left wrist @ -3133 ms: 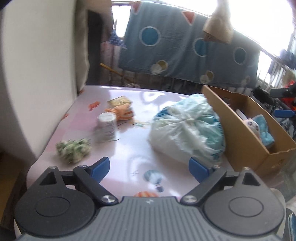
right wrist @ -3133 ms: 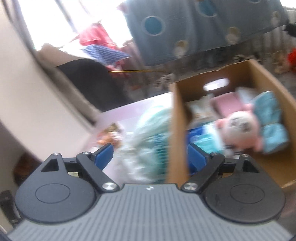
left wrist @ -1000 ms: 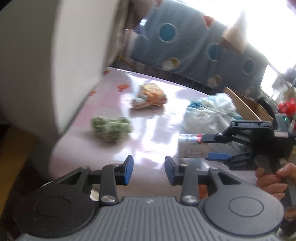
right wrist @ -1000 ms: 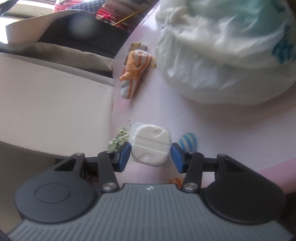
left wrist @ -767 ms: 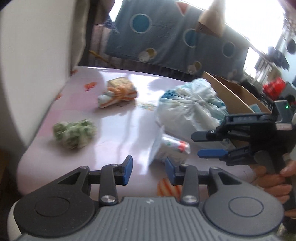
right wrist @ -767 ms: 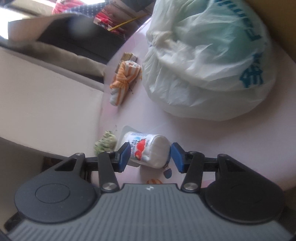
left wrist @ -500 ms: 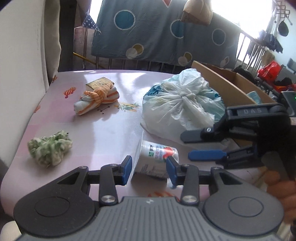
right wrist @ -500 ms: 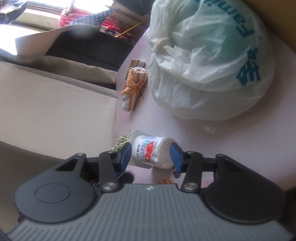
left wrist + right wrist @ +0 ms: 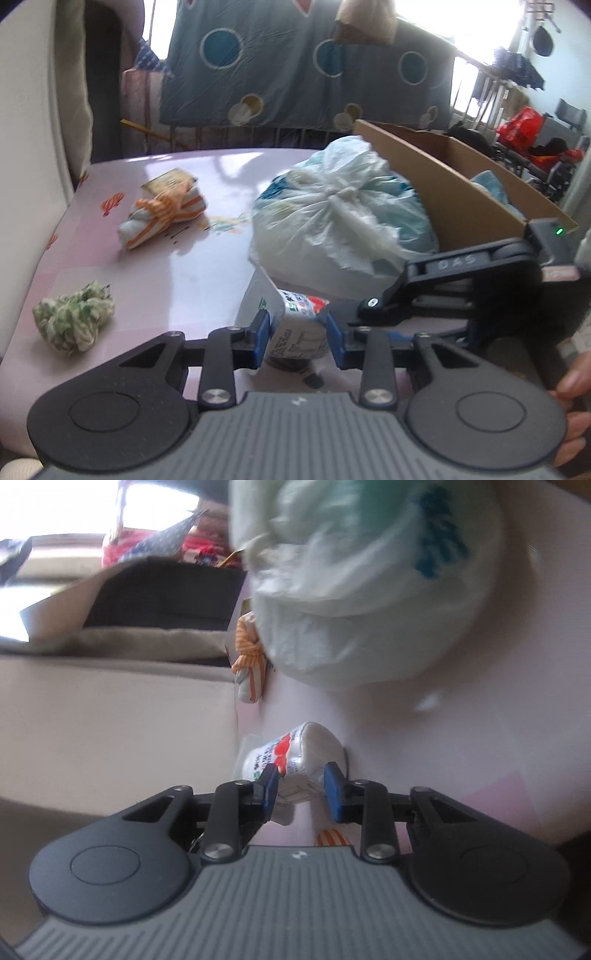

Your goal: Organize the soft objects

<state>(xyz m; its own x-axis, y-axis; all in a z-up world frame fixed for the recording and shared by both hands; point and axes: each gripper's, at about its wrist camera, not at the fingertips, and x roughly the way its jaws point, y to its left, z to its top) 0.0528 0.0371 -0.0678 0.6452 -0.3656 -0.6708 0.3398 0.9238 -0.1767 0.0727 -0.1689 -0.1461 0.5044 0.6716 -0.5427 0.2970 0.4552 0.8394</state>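
The white cup [image 9: 295, 328] is clamped from 2 sides: both the left gripper [image 9: 297, 339] and right gripper [image 9: 301, 788] have just been closing on it above the pink bench [image 9: 177, 258]. A cardboard box [image 9: 454, 173] and green rag [image 9: 72, 320] are seen only in the left view.

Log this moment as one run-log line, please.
left gripper: jaws just closing onto cup | right gripper: likewise | cup: lying on table
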